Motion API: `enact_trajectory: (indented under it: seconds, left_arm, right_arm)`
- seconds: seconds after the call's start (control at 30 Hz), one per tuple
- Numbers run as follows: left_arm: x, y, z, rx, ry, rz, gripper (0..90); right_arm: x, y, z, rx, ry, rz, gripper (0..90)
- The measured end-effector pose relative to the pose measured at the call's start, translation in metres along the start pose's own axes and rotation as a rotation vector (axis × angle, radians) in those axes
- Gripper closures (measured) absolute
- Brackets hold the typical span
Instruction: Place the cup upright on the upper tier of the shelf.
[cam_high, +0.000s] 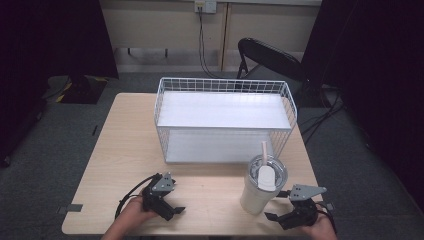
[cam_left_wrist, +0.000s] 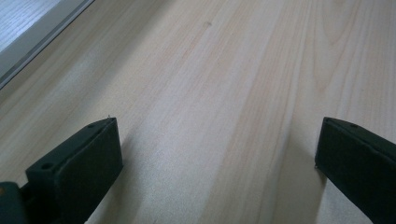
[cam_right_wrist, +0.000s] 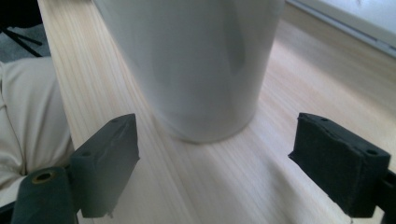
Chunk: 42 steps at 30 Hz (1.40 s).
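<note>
A: Right gripper (cam_high: 276, 217) — jaws spread wide, holding nothing. White tumbler (cam_high: 262, 184) upright on table (cam_high: 115, 155), just ahead of them, in front of wire basket (cam_high: 225, 120).

B: Left gripper (cam_high: 172, 210)?

A: Wide open, empty. Risk — a low, off-centre pinch could tip the tall tumbler.

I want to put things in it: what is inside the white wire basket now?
The wire basket lies on its side with only a white panel inside. The tumbler hides a bit of its lower right corner.

cup (cam_right_wrist: 196, 60) blurred, top cut off, chair (cam_high: 267, 57) partly behind basket (cam_high: 225, 120)
</note>
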<state>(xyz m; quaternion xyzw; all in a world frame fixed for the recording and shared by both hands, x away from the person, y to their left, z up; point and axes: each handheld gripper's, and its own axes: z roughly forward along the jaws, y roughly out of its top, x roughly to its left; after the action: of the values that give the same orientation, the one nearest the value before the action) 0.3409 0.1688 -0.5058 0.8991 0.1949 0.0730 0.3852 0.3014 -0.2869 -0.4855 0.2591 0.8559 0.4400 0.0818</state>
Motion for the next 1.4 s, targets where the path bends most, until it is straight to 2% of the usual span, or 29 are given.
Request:
enact_trajectory:
  seconds: [0.1,0.23,0.37,0.47,0.53,0.67,0.7,0.9,1.03,1.1,1.17,1.4]
  left_arm:
    - [0.000,0.000,0.000,0.000,0.000,0.000,0.0]
    - [0.000,0.000,0.000,0.000,0.000,0.000,0.0]
    - [0.000,0.000,0.000,0.000,0.000,0.000,0.0]
    - [0.000,0.000,0.000,0.000,0.000,0.000,0.0]
    - [0.000,0.000,0.000,0.000,0.000,0.000,0.0]
    - [0.000,0.000,0.000,0.000,0.000,0.000,0.0]
    - [0.000,0.000,0.000,0.000,0.000,0.000,0.0]
    - [0.000,0.000,0.000,0.000,0.000,0.000,0.0]
    - [0.000,0.000,0.000,0.000,0.000,0.000,0.0]
    - [0.000,0.000,0.000,0.000,0.000,0.001,0.0]
    - [0.000,0.000,0.000,0.000,0.000,0.000,0.0]
    - [0.000,0.000,0.000,0.000,0.000,0.001,0.0]
  right_arm:
    - [0.001,0.003,0.000,-0.010,0.003,0.002,13.5]
    - [0.003,0.012,-0.003,-0.077,0.014,0.039,13.0]
    - [0.003,0.018,-0.006,-0.110,0.027,0.054,13.0]
    - [0.003,0.020,-0.007,-0.120,0.012,0.056,13.1]
    - [0.005,0.022,-0.007,-0.125,0.025,0.045,13.1]
    - [0.005,0.024,-0.008,-0.153,0.037,0.054,13.0]
    - [0.006,0.026,-0.009,-0.156,0.024,0.046,13.0]
    - [0.008,0.029,-0.011,-0.171,0.017,0.037,12.8]
    - [0.010,0.032,-0.010,-0.177,0.028,0.036,12.4]
    - [0.009,0.033,-0.010,-0.207,0.051,0.053,11.8]
    - [0.009,0.034,-0.011,-0.223,0.052,0.055,11.8]
    - [0.007,0.036,-0.010,-0.246,0.076,0.062,11.7]
